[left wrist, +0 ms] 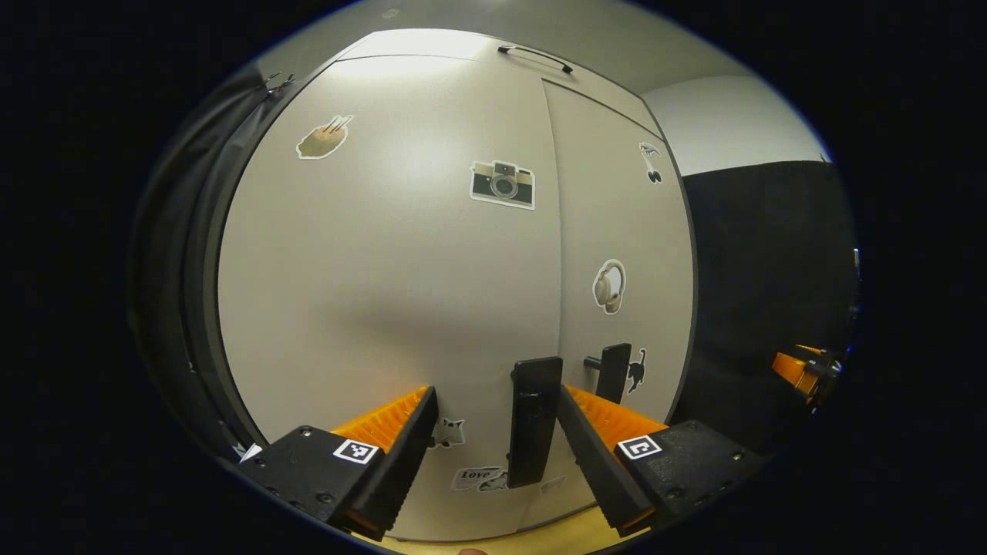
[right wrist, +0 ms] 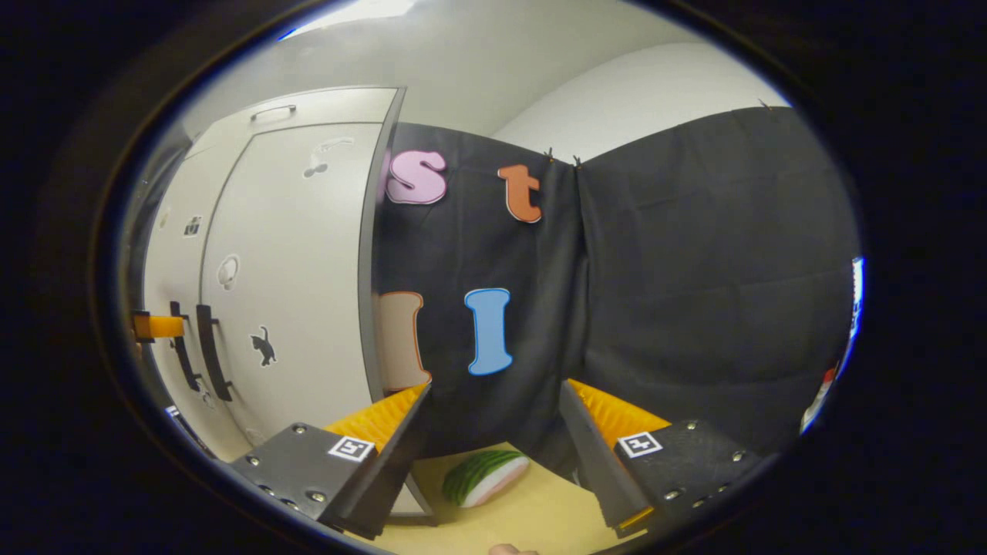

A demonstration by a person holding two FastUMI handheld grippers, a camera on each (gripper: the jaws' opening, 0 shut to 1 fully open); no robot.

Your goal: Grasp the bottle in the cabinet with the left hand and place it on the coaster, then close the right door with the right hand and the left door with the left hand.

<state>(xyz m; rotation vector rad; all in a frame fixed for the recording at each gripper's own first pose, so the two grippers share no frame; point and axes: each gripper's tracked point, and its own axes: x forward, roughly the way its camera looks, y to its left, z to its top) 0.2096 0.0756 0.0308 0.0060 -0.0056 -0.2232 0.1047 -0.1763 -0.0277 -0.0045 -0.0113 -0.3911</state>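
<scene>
Both doors look shut: the left door (left wrist: 385, 254) meets the right door (left wrist: 617, 231) flush. The left gripper (left wrist: 493, 455) gapes, empty, its fingers straddling the left handle (left wrist: 532, 420) without touching. A stiff, light panel (push near the handle). The right gripper (right wrist: 493, 455) is also wide, empty.

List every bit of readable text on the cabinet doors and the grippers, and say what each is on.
"Love": on a sticker low on the left door, beside the handle; the rest of it is hidden or too blurred to read.
Square coded tags on the left gripper and right gripper: patterns, no words.
Camera sticker, headphones sticker, cat sticker: pictures, no legible text.
</scene>
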